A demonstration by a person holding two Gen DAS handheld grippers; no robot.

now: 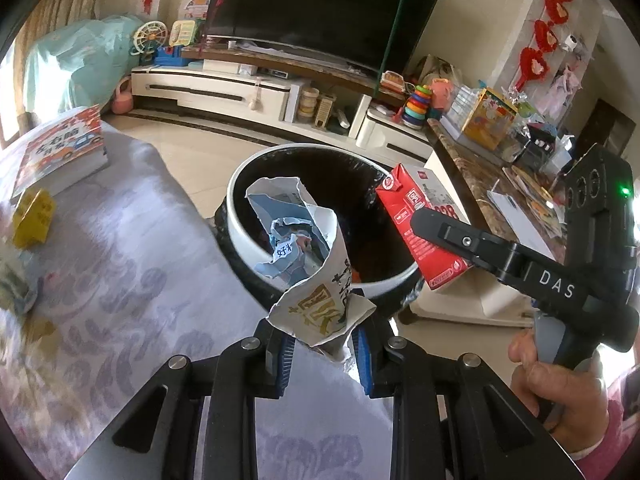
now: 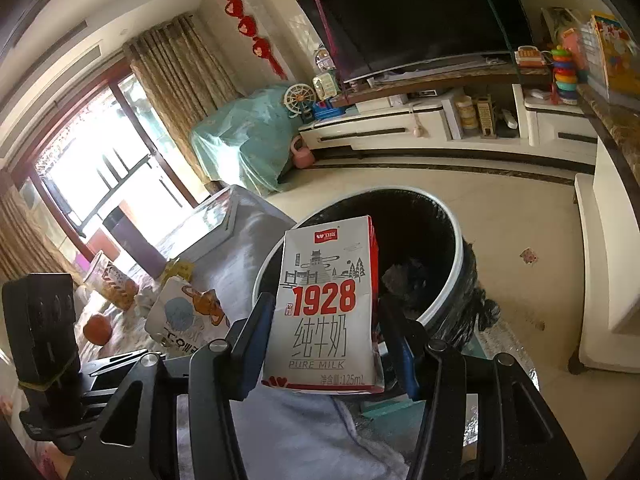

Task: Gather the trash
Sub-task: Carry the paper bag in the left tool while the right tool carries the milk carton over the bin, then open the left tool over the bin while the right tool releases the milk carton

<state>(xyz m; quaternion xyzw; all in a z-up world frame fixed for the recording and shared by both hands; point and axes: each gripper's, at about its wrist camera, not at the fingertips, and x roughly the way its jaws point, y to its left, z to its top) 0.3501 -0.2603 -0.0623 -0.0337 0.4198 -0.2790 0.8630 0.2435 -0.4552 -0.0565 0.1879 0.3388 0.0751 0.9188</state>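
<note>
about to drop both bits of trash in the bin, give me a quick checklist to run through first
1. Left gripper shut on the torn paper packet: ok.
2. Right gripper shut on the milk carton: ok.
3. Bin open, no lid in the way, black liner in place: ok.
4. Milk carton over the bin mouth: ok in the left wrist view, where it hangs above the right side of the rim.
5. Paper packet over the bin mouth: cannot tell; its top overlaps the opening, but its lower end sits by the near rim, beside the bed cover.
6. Room left inside the bin: ok, some trash at the bottom only.
</note>
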